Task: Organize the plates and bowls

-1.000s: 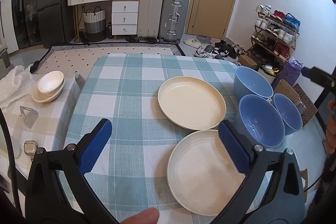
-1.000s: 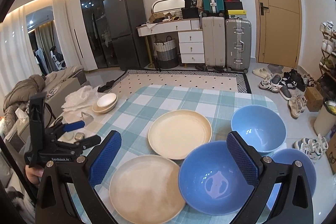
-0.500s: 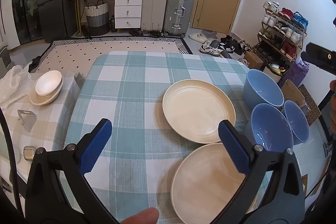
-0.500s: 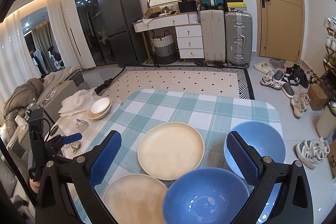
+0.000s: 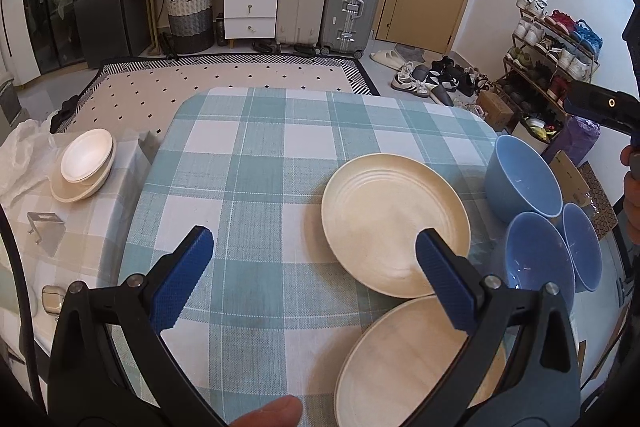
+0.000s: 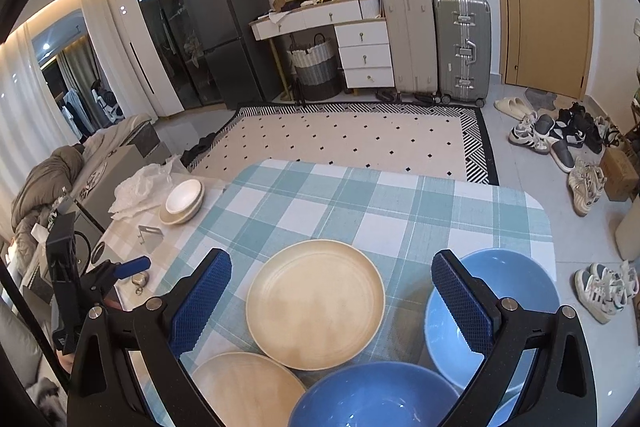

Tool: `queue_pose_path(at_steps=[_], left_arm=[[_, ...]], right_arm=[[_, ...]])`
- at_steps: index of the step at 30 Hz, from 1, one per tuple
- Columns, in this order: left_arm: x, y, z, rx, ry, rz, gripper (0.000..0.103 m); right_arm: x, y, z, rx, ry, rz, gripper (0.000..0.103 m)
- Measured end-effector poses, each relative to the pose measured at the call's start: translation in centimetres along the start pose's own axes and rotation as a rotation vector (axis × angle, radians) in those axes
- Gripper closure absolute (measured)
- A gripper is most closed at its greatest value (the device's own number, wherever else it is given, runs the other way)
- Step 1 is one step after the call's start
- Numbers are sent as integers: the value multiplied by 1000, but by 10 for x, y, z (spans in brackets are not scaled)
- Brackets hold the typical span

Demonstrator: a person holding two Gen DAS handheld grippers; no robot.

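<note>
Left gripper (image 5: 314,277): fingers spread wide, holding nothing, above the checked tabletop (image 5: 256,163).
Right gripper (image 6: 332,301): fingers spread wide, empty, above the dishes.
Far plate (image 5: 394,223): cream, flat on the tabletop, right of centre.
Near plate (image 5: 412,363): cream, just nearer than the far plate; whether their rims touch I cannot tell.
Blue bowls: three show in the left view, far (image 5: 524,183), middle (image 5: 538,259) and outermost (image 5: 584,247), clustered at the right edge.
Right view only: two bowls show clearly.
White bowl stack (image 5: 86,163): on the beige side surface, far left.
Left view only: a thumb tip (image 5: 268,413) at the bottom edge.
</note>
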State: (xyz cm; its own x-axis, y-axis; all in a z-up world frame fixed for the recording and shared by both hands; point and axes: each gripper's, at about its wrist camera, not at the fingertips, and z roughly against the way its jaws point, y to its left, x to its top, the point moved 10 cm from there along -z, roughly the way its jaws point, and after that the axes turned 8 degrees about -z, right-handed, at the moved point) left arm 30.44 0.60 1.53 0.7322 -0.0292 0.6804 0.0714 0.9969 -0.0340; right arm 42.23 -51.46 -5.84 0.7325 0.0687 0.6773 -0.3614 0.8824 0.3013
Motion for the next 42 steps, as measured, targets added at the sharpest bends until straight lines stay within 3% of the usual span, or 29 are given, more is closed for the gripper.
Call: queue_pose_path(at_steps=[13, 27, 42], left_arm=[[1, -4, -53, -12, 71, -1, 2], [-10, 3, -98, -16, 146, 16, 4], [-30, -11, -136, -62, 222, -7, 11]], right_arm=[[-17, -17, -66, -46, 129, 51, 1], [-58, -24, -130, -111, 292, 164, 1], [-86, -32, -178, -154, 445, 156, 1]])
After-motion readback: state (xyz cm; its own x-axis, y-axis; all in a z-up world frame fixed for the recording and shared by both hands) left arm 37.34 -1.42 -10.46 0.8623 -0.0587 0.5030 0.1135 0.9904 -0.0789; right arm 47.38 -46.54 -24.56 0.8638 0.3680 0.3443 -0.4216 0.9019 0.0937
